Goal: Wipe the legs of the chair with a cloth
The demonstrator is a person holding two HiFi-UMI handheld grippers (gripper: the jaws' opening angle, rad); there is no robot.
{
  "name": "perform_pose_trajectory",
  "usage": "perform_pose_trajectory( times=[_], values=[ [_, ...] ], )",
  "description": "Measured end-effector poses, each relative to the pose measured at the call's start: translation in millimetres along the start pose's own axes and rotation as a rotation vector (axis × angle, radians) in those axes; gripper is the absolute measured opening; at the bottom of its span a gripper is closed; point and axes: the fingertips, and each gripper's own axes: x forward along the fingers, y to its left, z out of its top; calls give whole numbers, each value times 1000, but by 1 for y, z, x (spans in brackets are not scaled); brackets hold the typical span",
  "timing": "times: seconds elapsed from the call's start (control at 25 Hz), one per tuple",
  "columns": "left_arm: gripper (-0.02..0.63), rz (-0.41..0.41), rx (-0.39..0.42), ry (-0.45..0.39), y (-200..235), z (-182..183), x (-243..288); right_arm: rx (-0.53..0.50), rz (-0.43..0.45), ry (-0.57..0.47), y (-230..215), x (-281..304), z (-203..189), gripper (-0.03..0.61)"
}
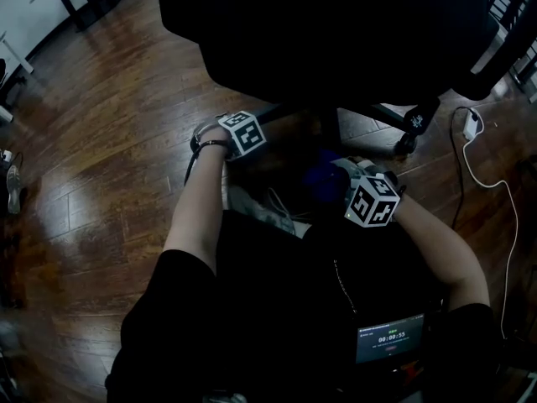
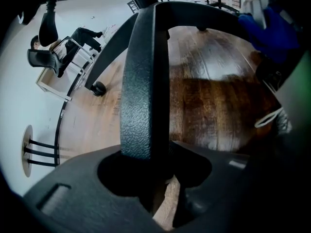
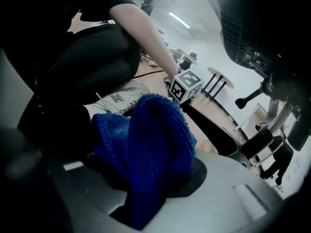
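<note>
**Head view.** Left gripper [image 1: 245, 134]: marker cube uppermost, reaching in under the black seat of the chair [image 1: 336, 32]; its jaws are lost in shadow here. Right gripper [image 1: 372, 200]: lower right of the other, close to the person's body, with the blue cloth [image 1: 322, 177] bunched ahead of it, between the two cubes. One spoke of the chair base runs rightward to a caster [image 1: 406, 146]. A white cable [image 1: 482, 170] lies beyond it on the wood floor [image 1: 109, 141].

**Left gripper view.** Jaws closed round one chair leg [image 2: 143, 81], a textured black bar that fills the gap. Its long axis runs straight away from the jaws to the hub at the top of the frame, where other spokes branch off. The cloth shows at upper right, apart from this leg.

**Right gripper view.** Jaws pinch the cloth, a folded wad standing up between them. Beyond it is the left gripper's cube, and from below that cube a dark leg slants down and right.

**Judgement.** The held leg lies ahead and to the left of the cloth. The right gripper is the one placed to wipe, stroking along the bar's length.
</note>
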Motion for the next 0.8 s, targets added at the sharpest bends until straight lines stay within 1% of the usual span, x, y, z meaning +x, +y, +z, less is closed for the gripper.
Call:
perform_pose_trajectory(
  times=[0.12,0.28,0.4,0.52,0.6,0.72,0.8],
  values=[
    [164,-7,-2,9,-2,-3,-1,11,15,-16,5,-1,1,106],
    [164,-6,-10,13,-4,-1,0,14,3,-25,2,-2,-1,104],
    [164,-3,-16,10,-5,-2,0,-15,-25,11,2,0,-2,104],
    [164,-16,-27,-1,-7,1,-1,-9,-47,55,-7,2,-6,103],
    [164,-25,-31,-1,-8,2,-1,9,-91,48,-27,4,-7,101],
    [164,-26,-24,13,-3,2,0,76,-197,-2,-79,10,-8,100],
    [164,-39,-16,15,-3,2,1,126,-244,-11,-113,18,-11,100]
  ],
)
